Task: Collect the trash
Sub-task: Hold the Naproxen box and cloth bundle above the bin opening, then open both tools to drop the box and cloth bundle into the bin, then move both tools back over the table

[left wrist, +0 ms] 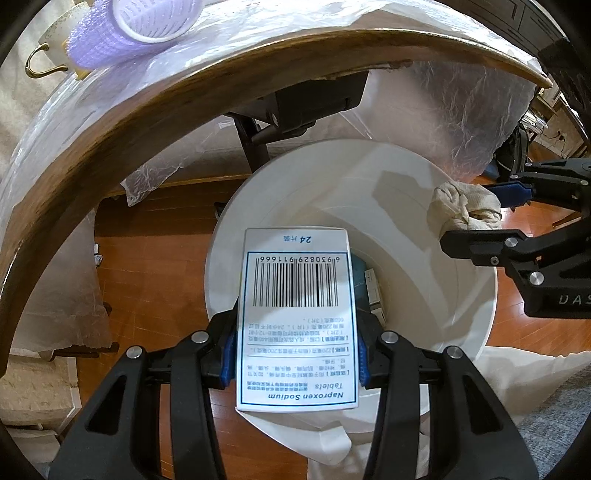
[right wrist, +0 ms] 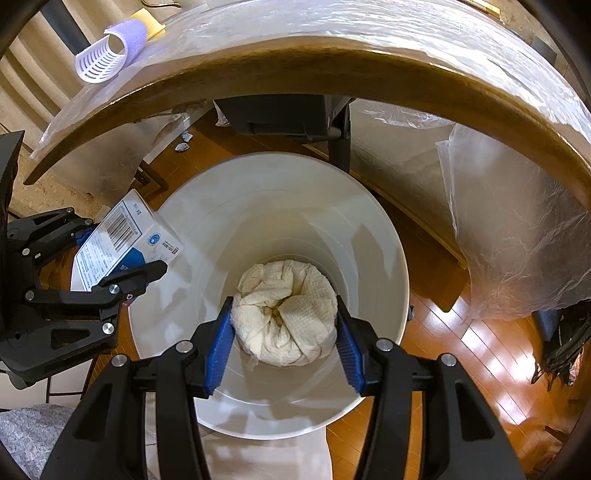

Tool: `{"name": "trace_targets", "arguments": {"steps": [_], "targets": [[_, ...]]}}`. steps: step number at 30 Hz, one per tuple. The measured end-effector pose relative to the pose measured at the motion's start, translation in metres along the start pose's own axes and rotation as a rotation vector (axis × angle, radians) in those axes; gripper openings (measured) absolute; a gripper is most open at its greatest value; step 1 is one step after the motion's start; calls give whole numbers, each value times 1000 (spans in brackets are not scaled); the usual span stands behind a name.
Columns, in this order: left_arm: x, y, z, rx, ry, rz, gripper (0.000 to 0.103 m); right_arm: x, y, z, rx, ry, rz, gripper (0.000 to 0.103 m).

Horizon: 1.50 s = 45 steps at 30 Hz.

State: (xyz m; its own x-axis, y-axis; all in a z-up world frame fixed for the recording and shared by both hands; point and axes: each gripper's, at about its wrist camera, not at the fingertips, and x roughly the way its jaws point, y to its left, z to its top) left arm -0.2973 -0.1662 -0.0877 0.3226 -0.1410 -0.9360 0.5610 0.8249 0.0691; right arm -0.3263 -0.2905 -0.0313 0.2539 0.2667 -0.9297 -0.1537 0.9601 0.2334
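My left tongs (left wrist: 297,354) are clamped on a white medicine box (left wrist: 297,321), the blue pads pressing its 2 long sides. The box faces me barcode side up, its print upside down; I can read "Naproxen Sodium Tablets" near the bottom edge. It hangs over the near rim of the white bin (left wrist: 476,295), whose mouth opens just beyond and below it. Deep in the bin, past the box's right edge, I can make out a few small cartons, too shadowed to tell apart.

My right tongs (right wrist: 283,328) are clamped on a crumpled wad of off-white paper towel (right wrist: 284,314), a pad squeezed against each side of it. The wad sits straight above the bin's open mouth, roughly centred within the rim. From the left view the same wad shows at the bin's far right rim, pinched between the right tongs' fingers (left wrist: 476,240).

The bin stands on a reddish wooden floor (right wrist: 461,332), just beside the curved brown edge of the counter (right wrist: 295,74), which is covered in clear plastic sheeting (right wrist: 369,26). On the counter lie a purple hair roller (right wrist: 107,51) and, beside it, a yellow sponge-like piece (right wrist: 147,22). In the left view a cup with a gold handle (left wrist: 40,61) stands behind the roller. More plastic sheeting hangs down from the counter on the right, over the floor.
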Motion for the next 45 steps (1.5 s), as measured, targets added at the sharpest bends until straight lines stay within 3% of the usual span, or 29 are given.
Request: {"name": "trace_targets", "arguments": {"steps": [18,19,20,21,22,29,33,35,36,39,41,45], "targets": [[-9,0,0,14,-32,-18,48,0,0,1,0,-8,7,50],[-10,0,0,14,-45,-31,50,-2,-1,2,7,-16,7,53],[-11,-1,2,12,-53,-43,58,-4,-2,2,19,-22,5,67],[-14,1,2,4,-63,-45,73,-7,-4,2,28,-32,5,74],[-17,2,1,0,-77,-46,76,-11,-6,3,36,-46,7,79],[-42,16,-1,-34,-132,-33,76,-43,-12,6,57,-114,-16,79],[-91,33,1,-54,-225,-57,76,-85,-12,14,52,-215,-32,81],[-117,42,6,-67,-282,-87,85,-108,-11,21,47,-288,-37,92],[-140,51,9,-75,-352,-97,94,-120,-10,27,45,-334,-42,95],[-180,69,21,-92,-496,-70,100,-139,-11,50,37,-418,-34,97],[-189,76,30,-106,-539,-29,100,-141,-8,62,39,-441,-41,97],[-167,111,58,-167,-496,101,100,-135,-5,102,24,-475,-61,97]]}}
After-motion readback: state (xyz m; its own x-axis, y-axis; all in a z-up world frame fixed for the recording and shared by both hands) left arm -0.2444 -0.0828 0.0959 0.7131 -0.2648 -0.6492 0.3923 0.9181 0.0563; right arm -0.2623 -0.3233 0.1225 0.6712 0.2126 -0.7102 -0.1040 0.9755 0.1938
